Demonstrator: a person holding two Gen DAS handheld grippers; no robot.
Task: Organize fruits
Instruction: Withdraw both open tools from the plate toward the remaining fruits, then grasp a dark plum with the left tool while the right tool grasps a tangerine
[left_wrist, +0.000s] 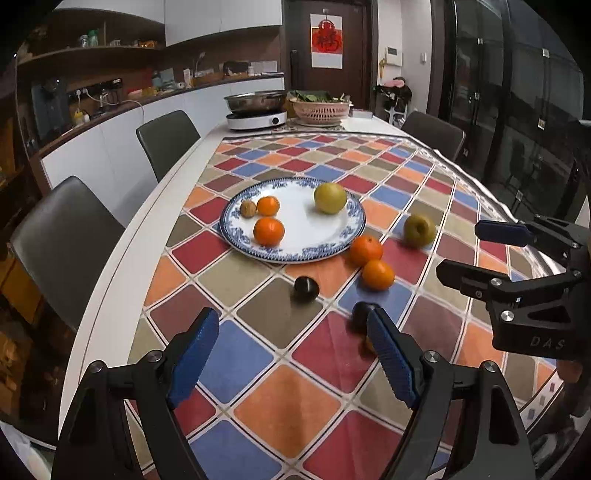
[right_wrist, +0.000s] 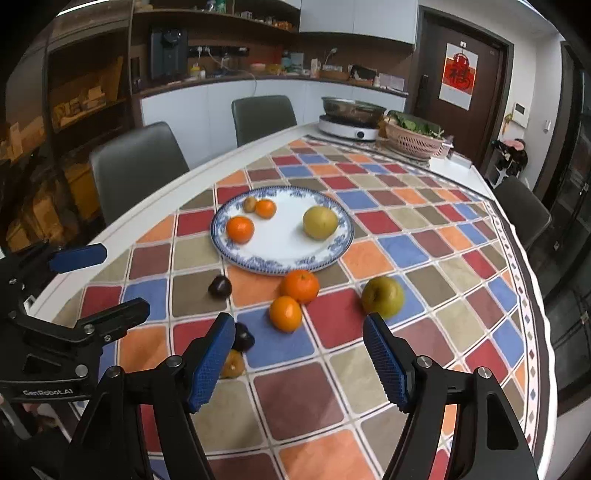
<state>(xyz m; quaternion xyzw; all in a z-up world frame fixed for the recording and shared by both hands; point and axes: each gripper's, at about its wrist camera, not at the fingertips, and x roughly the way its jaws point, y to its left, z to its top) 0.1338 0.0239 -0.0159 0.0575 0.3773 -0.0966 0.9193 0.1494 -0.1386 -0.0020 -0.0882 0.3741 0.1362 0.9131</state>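
The plate (left_wrist: 236, 230) lies well ahead of both sets of jaws and already carries two oranges, a pear (left_wrist: 330, 198) and a small brown fruit (left_wrist: 248, 208), so it looks like the collecting spot for the fruit. The loose fruit sits on the cloth (left_wrist: 303, 402) between plate and jaws: two oranges touching each other (right_wrist: 293, 300), a green pear (right_wrist: 382, 297) just past the right gripper's (right_wrist: 299, 360) right pad, a dark plum (left_wrist: 306, 288) ahead of the left gripper (left_wrist: 293, 354), and a second plum (left_wrist: 362, 314) half hidden behind that gripper's right pad. Another small brown fruit (right_wrist: 232, 363) peeks from behind the right gripper's left pad. Both grippers are spread wide and empty, tilted down toward the loose fruit, probably each lining up a pick; which piece, I cannot tell.
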